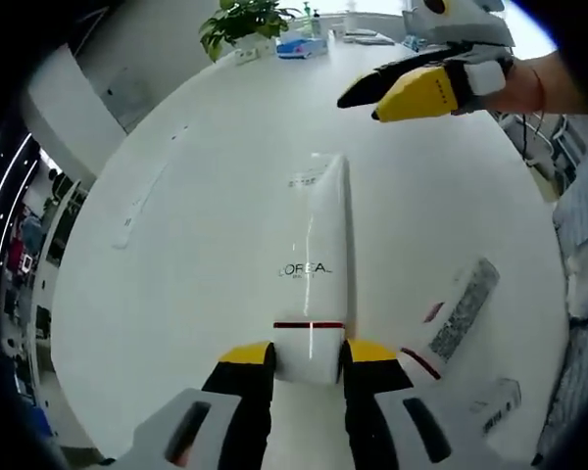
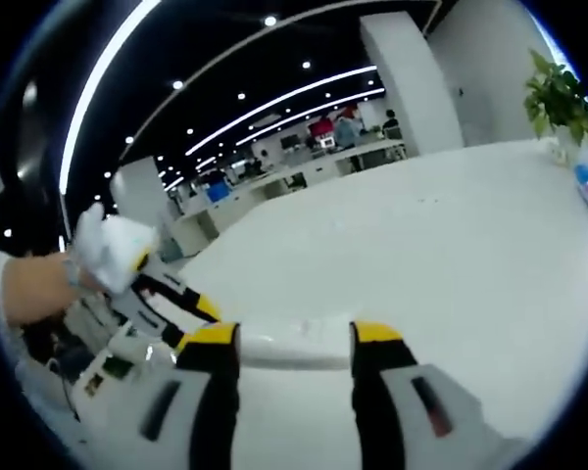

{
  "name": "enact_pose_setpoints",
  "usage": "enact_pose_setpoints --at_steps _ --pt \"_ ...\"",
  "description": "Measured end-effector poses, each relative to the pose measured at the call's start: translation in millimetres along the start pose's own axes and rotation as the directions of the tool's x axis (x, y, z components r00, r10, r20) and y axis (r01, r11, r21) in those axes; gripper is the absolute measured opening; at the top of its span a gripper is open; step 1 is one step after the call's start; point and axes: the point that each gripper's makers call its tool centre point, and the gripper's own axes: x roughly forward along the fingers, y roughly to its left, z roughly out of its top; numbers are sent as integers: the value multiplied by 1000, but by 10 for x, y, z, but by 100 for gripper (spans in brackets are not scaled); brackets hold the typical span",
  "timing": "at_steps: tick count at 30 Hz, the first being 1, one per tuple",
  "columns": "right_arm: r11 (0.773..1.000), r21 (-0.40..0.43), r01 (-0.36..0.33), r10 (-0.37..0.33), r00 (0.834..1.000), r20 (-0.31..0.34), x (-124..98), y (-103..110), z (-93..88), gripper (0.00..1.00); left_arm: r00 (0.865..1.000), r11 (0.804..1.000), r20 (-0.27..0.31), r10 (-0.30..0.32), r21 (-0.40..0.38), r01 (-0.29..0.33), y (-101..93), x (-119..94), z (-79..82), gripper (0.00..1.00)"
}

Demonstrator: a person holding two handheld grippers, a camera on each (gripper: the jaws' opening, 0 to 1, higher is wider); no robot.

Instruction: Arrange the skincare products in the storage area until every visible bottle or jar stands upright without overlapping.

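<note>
Flat on the white table (image 1: 176,245) lies a long white L'Oréal tube with a thin red band (image 1: 318,264), its capped end gripped between the yellow-tipped jaws of the left gripper (image 1: 310,354). Just right of that tube lie white boxes with red stripes (image 1: 459,311). Beyond the tube's far end hovers the right gripper (image 1: 372,103), fingers nearly together, holding nothing; a potted green plant (image 1: 241,22) stands farther back.

The left tool (image 1: 309,354) has its jaws closed against something held between them. The right tool (image 1: 412,90) hovers higher (jaws nearly together), gripped by a bare hand (image 1: 517,83).
</note>
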Motion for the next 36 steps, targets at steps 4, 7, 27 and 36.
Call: enact_pose_setpoints --at_steps 4,7,27,36 --pt "1000 18 -2 2 1000 -2 29 2 -11 42 1000 1000 -3 -7 -3 7 5 4 6 26" --pt "1000 16 -10 10 1000 -12 49 12 -32 42 1000 1000 -4 -15 0 15 9 6 5 26" --pt "998 61 1 10 984 -178 332 -172 -311 37 997 997 -38 -67 32 69 30 42 -12 26" --pt "956 292 -37 88 983 -163 456 -162 -374 31 997 996 -17 -76 36 77 25 47 -14 25"
